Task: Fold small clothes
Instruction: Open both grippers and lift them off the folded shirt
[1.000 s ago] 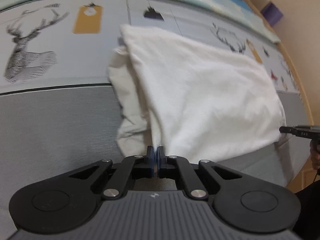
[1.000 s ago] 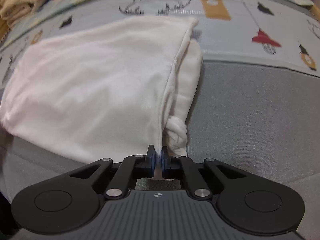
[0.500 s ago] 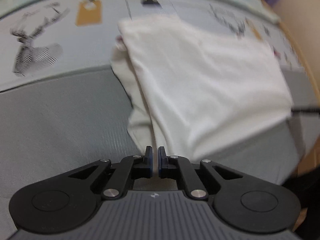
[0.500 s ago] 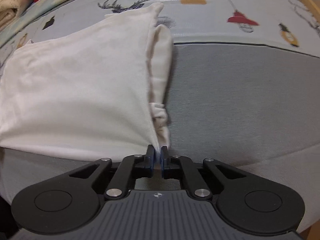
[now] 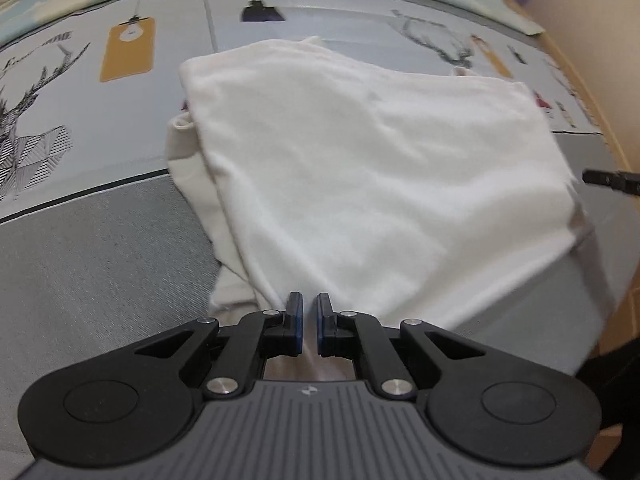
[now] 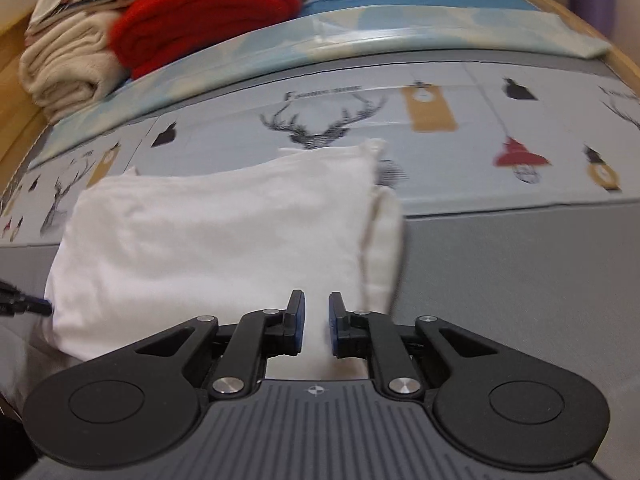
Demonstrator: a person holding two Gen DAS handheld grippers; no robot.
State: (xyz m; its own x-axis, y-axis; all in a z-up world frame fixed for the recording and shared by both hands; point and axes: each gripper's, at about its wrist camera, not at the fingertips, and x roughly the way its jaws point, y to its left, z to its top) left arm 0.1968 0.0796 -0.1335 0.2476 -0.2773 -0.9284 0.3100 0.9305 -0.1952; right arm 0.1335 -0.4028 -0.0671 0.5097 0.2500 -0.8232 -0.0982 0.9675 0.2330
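Observation:
A white garment (image 5: 360,184) lies folded on the grey patterned mat (image 5: 100,264); a folded-under layer sticks out on its left side. It also shows in the right wrist view (image 6: 224,240). My left gripper (image 5: 309,320) sits at the garment's near edge with its jaws slightly apart and no cloth pinched. My right gripper (image 6: 316,320) sits at the near edge of the other side, jaws a bit wider apart, also empty. The right gripper's tip (image 5: 612,180) shows at the right edge of the left wrist view; the left gripper's tip (image 6: 24,304) shows at the left edge of the right wrist view.
The mat carries deer and lamp prints (image 6: 320,128). A red folded cloth (image 6: 208,12) and a beige folded cloth (image 6: 68,64) are stacked at the back left. A wooden edge (image 5: 592,92) runs along the right side.
Both grippers have opened and let go of the garment's corners. The garment has dropped flat on the mat. Both grippers have pulled back slightly and tilted up.

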